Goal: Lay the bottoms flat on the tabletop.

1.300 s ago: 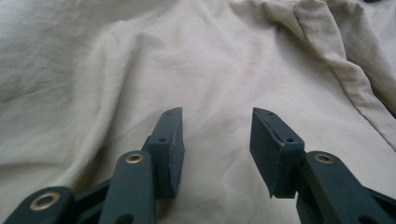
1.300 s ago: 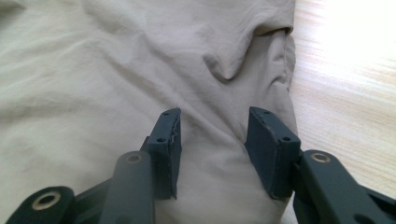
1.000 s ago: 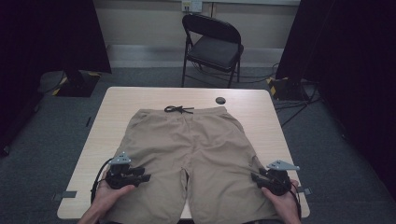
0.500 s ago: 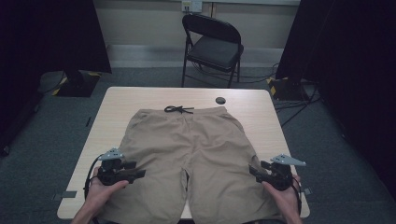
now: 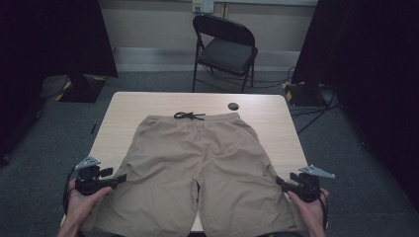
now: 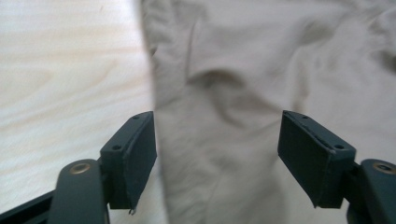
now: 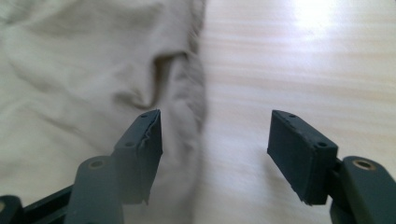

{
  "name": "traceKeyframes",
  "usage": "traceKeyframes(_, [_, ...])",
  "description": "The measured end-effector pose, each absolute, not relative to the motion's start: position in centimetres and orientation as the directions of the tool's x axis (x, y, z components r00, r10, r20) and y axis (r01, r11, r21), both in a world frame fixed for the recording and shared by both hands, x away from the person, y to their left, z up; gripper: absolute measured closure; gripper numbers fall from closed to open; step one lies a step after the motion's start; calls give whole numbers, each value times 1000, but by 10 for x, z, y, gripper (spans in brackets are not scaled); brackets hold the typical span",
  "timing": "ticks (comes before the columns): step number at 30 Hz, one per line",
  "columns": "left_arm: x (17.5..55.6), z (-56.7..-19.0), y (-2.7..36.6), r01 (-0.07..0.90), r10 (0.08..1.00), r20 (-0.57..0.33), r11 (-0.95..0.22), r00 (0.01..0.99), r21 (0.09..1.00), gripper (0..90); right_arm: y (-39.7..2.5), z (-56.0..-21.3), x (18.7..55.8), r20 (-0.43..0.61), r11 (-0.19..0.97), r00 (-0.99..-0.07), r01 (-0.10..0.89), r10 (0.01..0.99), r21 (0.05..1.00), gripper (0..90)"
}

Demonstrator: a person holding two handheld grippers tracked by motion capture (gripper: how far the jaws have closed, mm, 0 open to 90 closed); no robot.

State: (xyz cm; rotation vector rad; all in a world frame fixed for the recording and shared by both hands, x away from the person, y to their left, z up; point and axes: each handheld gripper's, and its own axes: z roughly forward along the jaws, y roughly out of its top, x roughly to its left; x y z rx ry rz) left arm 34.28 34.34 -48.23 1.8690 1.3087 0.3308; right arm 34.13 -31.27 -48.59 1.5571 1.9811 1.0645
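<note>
**Inspector:** Shorts, khaki, lie flat and front-up on the table, waistband and drawstring at the far end, both leg hems hanging toward you over the near edge. A small dark disc sits just beyond the waistband, apart from the cloth.

**Operator:** And my grippers?

**Inspector:** Your left gripper is at the outer seam of the shorts' left leg, jaws spread wide with nothing between them. In the left gripper view one jaw stands over bare wood, the other over fabric, so the seam edge runs between them. Your right gripper mirrors that at the right leg's outer seam, likewise released; the right gripper view shows the folded seam just inside its left jaw.

**Operator:** What could go wrong?

**Inspector:** My judgement: closing now risks pinching only the top layer, since the edge is doubled and puckered on the right side. A shallow bite there would slip when you lift. Uneven timing between your hands would skew the shorts and drag the overhanging hems off the table. Pulling hard could also sweep the waistband into the disc.
</note>
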Motion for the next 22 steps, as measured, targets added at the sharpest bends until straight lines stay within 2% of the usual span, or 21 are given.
traceKeyframes(5, [342, -493, 354, 682, 890, -233, -111, 391, 723, 251, -322, -493, 342, 119, 93, -267, 662, 956, 743, 333])
traceKeyframes(18, [342, -496, 356, 673, 880, -238, -116, 410, 730, 253, -322, -495, 344, 115, 91, -265, 654, 957, 751, 325])
traceKeyframes(22, [341, -496, 355, 679, 864, -270, -107, 425, 726, 325, -321, -495, 343, 109, 100, -271, 654, 956, 750, 324])
